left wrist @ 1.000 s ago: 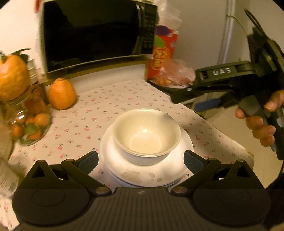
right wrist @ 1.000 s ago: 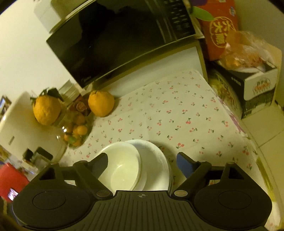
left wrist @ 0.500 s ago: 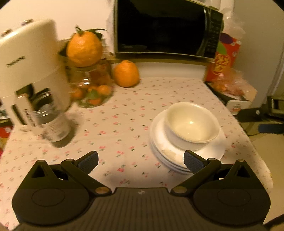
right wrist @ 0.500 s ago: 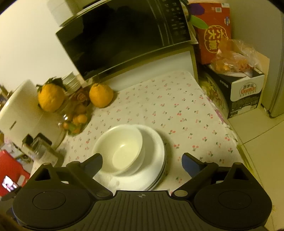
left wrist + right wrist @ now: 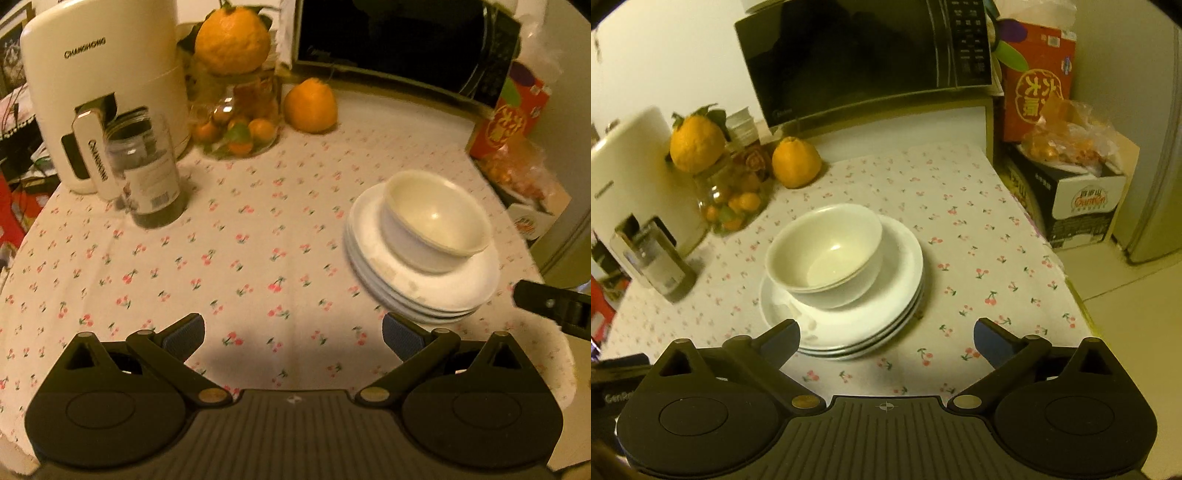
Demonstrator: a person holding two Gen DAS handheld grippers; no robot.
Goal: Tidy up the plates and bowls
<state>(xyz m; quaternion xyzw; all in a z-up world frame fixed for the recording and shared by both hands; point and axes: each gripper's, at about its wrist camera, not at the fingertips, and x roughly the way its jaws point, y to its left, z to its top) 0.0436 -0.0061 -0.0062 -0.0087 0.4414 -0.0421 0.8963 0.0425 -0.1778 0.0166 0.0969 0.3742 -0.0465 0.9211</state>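
The bowl [image 5: 823,254] on the plates [image 5: 894,314] sits just ahead-left of the empty right gripper [image 5: 884,341], whose jaws are opening; left gripper [image 5: 293,338] spread, farther off.

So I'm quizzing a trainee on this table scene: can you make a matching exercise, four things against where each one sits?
Things:
1. bowl
2. loose orange
3. dark jar
4. red box

Places:
A. right of the microwave
B. on the plate stack
C. in front of the white appliance
D. on the tablecloth below the microwave

Pairs: 1-B, 2-D, 3-C, 4-A
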